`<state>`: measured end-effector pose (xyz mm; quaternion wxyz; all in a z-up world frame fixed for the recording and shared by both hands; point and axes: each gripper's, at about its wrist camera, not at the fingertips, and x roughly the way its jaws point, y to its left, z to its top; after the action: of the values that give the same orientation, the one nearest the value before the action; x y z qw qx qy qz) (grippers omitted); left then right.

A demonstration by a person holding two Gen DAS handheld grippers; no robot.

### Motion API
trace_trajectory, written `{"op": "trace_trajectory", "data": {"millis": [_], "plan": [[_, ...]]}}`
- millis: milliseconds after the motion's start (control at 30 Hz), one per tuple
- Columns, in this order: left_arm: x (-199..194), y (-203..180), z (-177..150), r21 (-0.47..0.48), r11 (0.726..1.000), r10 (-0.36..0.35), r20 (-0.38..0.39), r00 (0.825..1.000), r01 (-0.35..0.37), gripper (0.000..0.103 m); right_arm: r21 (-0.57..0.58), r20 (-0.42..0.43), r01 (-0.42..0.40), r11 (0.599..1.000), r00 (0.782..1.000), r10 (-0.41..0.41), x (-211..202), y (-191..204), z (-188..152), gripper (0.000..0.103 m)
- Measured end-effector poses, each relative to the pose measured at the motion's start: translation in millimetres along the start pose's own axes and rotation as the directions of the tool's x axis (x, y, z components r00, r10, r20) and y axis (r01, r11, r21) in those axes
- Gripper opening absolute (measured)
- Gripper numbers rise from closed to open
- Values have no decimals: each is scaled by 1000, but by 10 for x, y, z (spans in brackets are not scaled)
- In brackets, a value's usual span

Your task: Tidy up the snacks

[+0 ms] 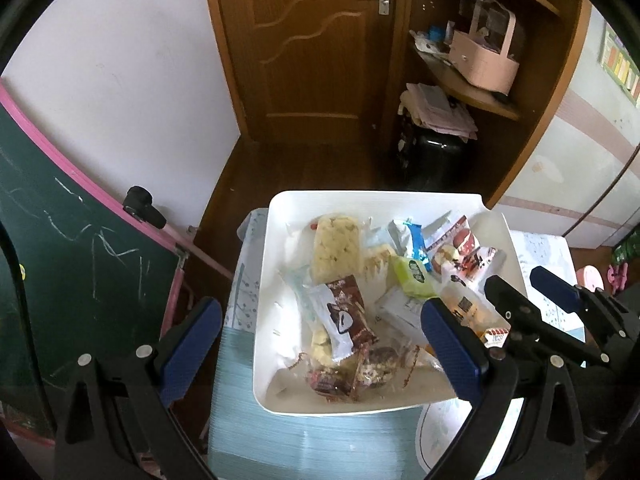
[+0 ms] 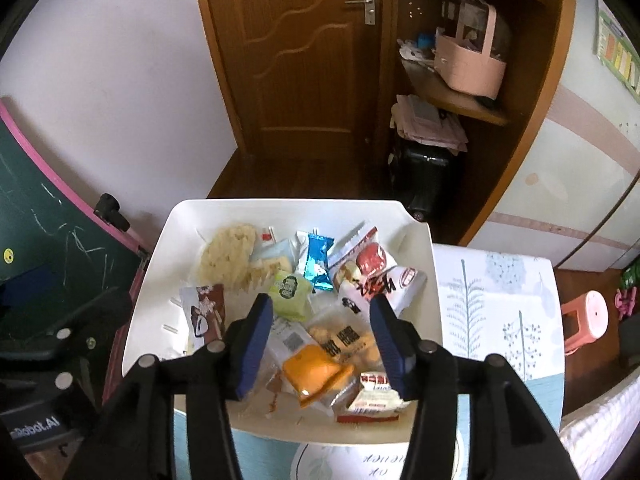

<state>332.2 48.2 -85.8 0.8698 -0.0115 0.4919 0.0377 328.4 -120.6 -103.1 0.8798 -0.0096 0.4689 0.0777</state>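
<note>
Many snack packets (image 2: 288,288) pointing every way

A carved brown wooden door (image 1: 316,40) is seen at upper centre, flanked by a white wall (image 1: 132,60) and brown wooden shelves (image 1: 480,92).

Little can be read. Mirrored lettering, roughly "Robot.AI", is printed on the left gripper's black body (image 2: 36,426), low at the left edge of the right wrist view. Upside-down letters "OK" are seen on the tablecloth (image 2: 374,473) below the white tray (image 2: 420,240). Large black Chinese characters are carried by a white and red snack packet (image 2: 384,284) (too skewed to be read), and a QR code by a clear packet (image 2: 294,342).
</note>
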Motion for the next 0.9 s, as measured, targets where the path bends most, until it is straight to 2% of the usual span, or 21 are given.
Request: {"op": "trace_trajectory", "data": {"millis": [300,500,700,900], "plan": [[-147,-93,-119,19,999,-31,1,1000,31,100,47,5,16,999,1000,-16,-192,-94,-123,53],[-307,-182,-320,39,998,-40,-10,999,41,100,87,5,12,996,1000,-13,-356,-185,-305,56],[-530,-295,-758,63,997,-41,-32,999,43,100,126,-4,-19,992,1000,19,-541,-270,-672,60],[-858,-429,-1279,60,996,-66,-51,997,69,100,165,-38,-48,985,998,56,-836,-414,-1216,60]]}}
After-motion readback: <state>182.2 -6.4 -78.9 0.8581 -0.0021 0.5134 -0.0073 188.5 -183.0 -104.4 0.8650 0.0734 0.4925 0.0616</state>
